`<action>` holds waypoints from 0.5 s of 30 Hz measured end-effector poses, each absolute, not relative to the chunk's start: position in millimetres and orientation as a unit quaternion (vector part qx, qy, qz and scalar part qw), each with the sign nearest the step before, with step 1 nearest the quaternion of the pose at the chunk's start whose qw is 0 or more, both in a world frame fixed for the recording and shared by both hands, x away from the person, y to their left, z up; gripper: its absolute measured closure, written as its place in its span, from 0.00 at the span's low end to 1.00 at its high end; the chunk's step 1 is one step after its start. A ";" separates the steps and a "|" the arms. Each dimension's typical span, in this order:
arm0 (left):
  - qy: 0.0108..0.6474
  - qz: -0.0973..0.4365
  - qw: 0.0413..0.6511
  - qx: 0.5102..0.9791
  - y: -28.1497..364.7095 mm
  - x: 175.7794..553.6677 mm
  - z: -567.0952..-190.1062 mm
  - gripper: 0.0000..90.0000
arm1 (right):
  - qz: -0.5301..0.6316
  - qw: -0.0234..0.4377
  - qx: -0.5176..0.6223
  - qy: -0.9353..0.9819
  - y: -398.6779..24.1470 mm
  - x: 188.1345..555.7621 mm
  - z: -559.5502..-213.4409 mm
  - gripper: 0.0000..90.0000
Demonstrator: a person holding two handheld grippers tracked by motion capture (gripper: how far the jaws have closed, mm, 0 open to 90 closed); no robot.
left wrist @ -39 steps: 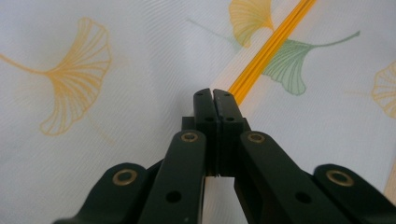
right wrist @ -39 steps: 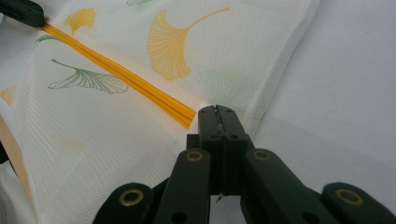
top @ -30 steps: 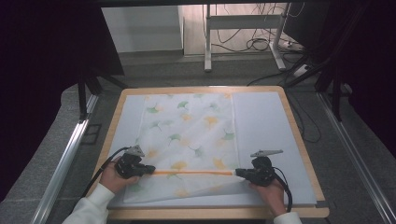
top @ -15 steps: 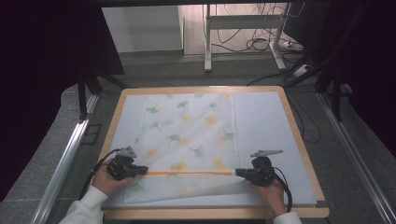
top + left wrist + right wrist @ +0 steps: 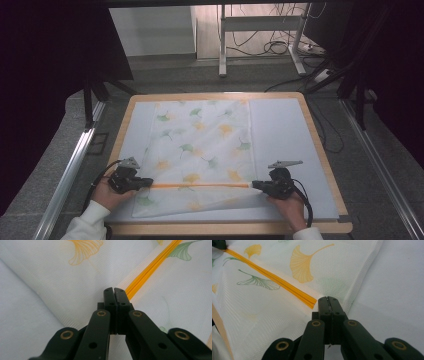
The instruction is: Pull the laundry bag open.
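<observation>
A thin white cloth [image 5: 200,135] printed with green and yellow ginkgo leaves lies on a pale blue mat [image 5: 280,130]. Its near edge is folded back, and an orange stripe [image 5: 200,185] runs taut between my two grippers. My left gripper [image 5: 147,182] is shut on the cloth at the stripe's left end. My right gripper [image 5: 255,185] is shut on it at the right end. In the left gripper view the jaws [image 5: 115,290] meet where the stripe [image 5: 147,270] ends. In the right gripper view the jaws [image 5: 328,298] pinch the cloth beside the stripe [image 5: 274,280].
The mat sits on a wooden-rimmed table [image 5: 325,165]. Bare mat [image 5: 399,290] lies right of the cloth. Metal rails [image 5: 70,170] run along both sides of the table. Cables and a desk frame [image 5: 260,45] stand on the floor beyond.
My left gripper has moved left with the cloth edge in it, stretching the orange stripe longer and straighter. The right gripper has stayed in place.
</observation>
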State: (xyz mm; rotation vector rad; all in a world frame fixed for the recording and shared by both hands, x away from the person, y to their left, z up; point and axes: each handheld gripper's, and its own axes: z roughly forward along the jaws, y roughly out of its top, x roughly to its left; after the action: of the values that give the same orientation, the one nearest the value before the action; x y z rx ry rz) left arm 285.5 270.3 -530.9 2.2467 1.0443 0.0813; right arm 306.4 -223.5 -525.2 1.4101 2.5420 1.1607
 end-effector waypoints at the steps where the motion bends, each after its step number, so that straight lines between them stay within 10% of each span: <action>1: 0.400 0.031 0.325 0.856 271.4 285.3 -531.1 1.00 | 0.371 0.006 0.450 0.812 -223.5 306.4 -525.2 1.00; 15: 0.417 0.032 0.333 0.845 292.6 278.7 -533.4 1.00 | 0.370 0.007 0.451 0.812 -223.3 306.2 -525.1 1.00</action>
State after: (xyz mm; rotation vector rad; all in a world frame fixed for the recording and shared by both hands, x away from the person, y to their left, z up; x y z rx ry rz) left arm 278.7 292.6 -533.4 2.2063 1.0888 0.0834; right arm 306.2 -223.3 -525.1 1.4090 2.5402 1.1581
